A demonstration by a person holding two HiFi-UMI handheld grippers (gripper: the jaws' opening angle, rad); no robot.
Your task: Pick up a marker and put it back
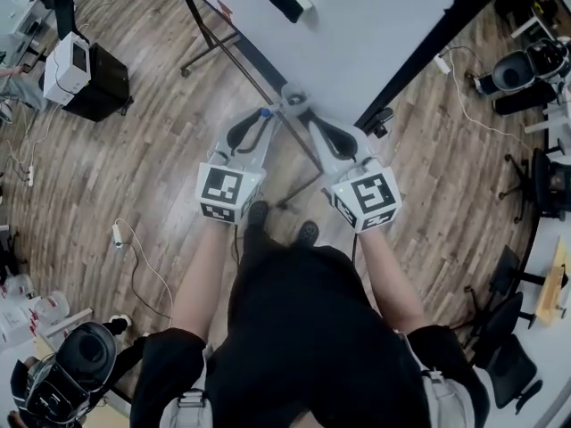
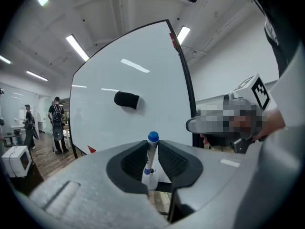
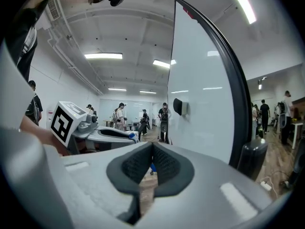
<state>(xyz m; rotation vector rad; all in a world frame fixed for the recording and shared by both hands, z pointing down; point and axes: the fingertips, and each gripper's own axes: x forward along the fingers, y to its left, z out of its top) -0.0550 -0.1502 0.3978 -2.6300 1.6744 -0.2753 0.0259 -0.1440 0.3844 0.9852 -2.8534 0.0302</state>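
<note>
— Two tools are up in front of the whiteboard [image 1: 384,34]. What is in your left tool [image 2: 152,146]?

— I have the marker [image 2: 151,159] in it. The jaws stand partly apart, with the pads pressed on the barrel from both sides. The marker stands nearly upright between them, and its blue cap [image 2: 153,137] pokes out above the tips.

— How does that look from the head view?

— From there I see only the blue cap at the tip of the left tool. It sits just beside the tip of my right tool [image 1: 302,114]. Both tools point at the board, above the wooden floor [image 1: 152,150].

— Is the right tool carrying anything?

— No. In its own view the jaws meet at the tips, and nothing sits between the pads. I can see the left tool off to one side there, with the blue cap at its end.

— Anything on the board itself?

— A dark eraser [image 2: 126,99] sticks to its face, well apart from the marker. I also see people [image 3: 164,120] standing farther back in the room.
</note>
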